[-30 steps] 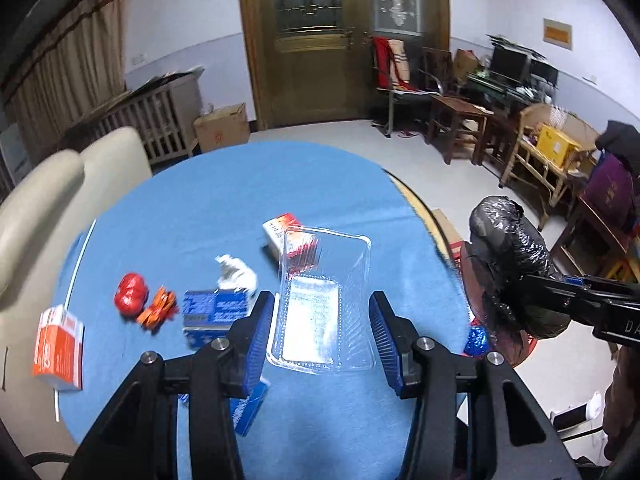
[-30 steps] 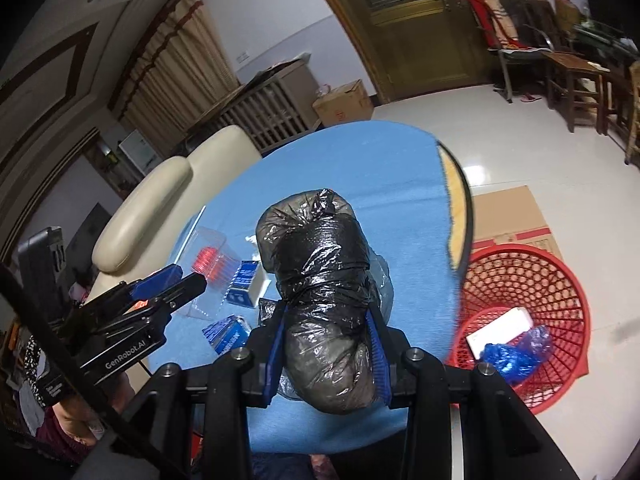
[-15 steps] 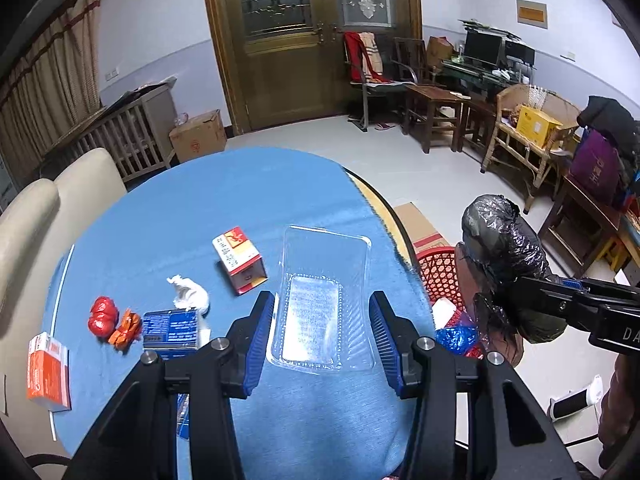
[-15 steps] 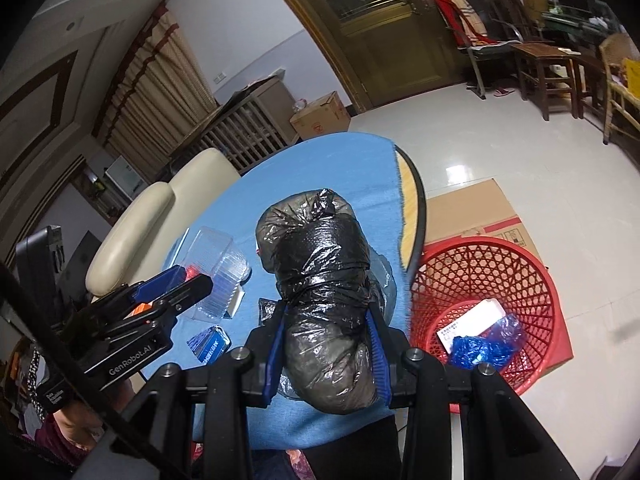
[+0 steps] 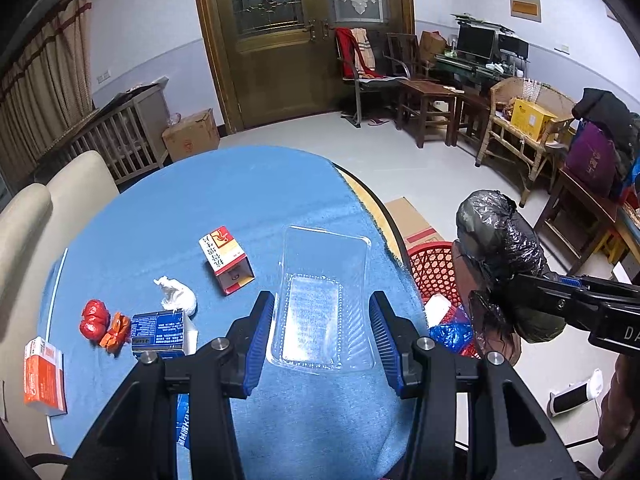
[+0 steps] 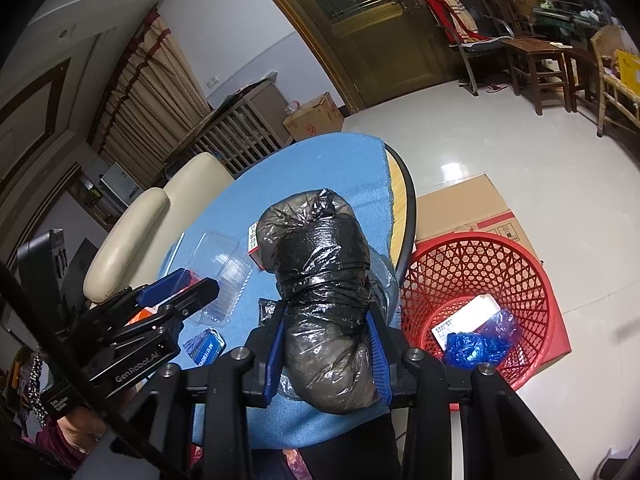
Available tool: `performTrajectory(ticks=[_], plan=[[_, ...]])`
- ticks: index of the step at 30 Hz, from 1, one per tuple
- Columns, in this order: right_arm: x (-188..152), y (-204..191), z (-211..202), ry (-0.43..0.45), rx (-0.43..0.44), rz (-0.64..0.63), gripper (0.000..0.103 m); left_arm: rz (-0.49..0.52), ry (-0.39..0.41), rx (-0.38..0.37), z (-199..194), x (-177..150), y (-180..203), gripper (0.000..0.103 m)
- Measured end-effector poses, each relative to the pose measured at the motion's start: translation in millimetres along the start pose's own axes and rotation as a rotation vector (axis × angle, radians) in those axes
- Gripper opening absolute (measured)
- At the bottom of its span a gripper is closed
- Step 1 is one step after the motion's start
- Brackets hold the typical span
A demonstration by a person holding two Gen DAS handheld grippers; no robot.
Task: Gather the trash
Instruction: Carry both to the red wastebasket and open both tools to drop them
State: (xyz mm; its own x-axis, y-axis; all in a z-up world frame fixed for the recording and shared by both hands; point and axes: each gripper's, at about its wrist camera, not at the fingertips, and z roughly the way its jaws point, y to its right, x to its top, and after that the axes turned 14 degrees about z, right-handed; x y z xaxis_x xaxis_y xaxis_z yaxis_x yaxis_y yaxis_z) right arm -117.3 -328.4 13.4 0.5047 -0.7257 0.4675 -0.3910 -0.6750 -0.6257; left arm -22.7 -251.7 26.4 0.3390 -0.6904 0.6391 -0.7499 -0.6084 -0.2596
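- right gripper (image 6: pixel 326 344) clamped on black bag bundle (image 6: pixel 320 280): crinkled glossy plastic, stuffed full, long lumpy roll, cinched round the middle, top end puckered and greyer; blue pads press both sides of its lower half
- bundle held above the near edge of the table (image 5: pixel 240 200), next to the red basket (image 6: pixel 480 280); in the left view it shows at right, over the basket
- left gripper (image 5: pixel 322 332) jaws apart, either side of clear plastic tray (image 5: pixel 324 300); pads look close to tray walls, cannot tell if touching
- tray: transparent, rectangular, rounded corners, ribbed sides, empty, lying flat on the blue cloth near the table's right edge
- basket: red mesh, on the floor beside the table, on flattened cardboard; holds a white box (image 6: pixel 466 318) and crumpled blue plastic (image 6: pixel 478 344)
- other trash on cloth, left of tray: red-yellow-white carton (image 5: pixel 226 260) on its side with open end, white tissue wad (image 5: pixel 176 296), blue box (image 5: pixel 158 334), red crumpled wrapper (image 5: pixel 94 318), orange wrapper (image 5: pixel 116 330) touching it, orange-white box (image 5: pixel 44 376) at far left edge
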Motion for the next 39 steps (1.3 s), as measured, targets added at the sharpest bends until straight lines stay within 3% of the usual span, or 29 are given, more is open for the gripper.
performTrajectory(ticks=[21,26,33,39], plan=[[1,1,4,0.001,-0.025,0.039,0.039,0.016,-0.018,-0.027,10,-4,4,0.051],[3,13,5,0.029,-0.067,0.077,0.039,0.013,-0.024,-0.143,23,-3,6,0.052],[7,51,11,0.086,-0.233,0.148,0.04,0.033,-0.034,-0.322,53,3,29,0.053],[5,80,20,0.069,-0.294,0.2,0.041,0.087,-0.028,-0.389,70,16,57,0.055]])
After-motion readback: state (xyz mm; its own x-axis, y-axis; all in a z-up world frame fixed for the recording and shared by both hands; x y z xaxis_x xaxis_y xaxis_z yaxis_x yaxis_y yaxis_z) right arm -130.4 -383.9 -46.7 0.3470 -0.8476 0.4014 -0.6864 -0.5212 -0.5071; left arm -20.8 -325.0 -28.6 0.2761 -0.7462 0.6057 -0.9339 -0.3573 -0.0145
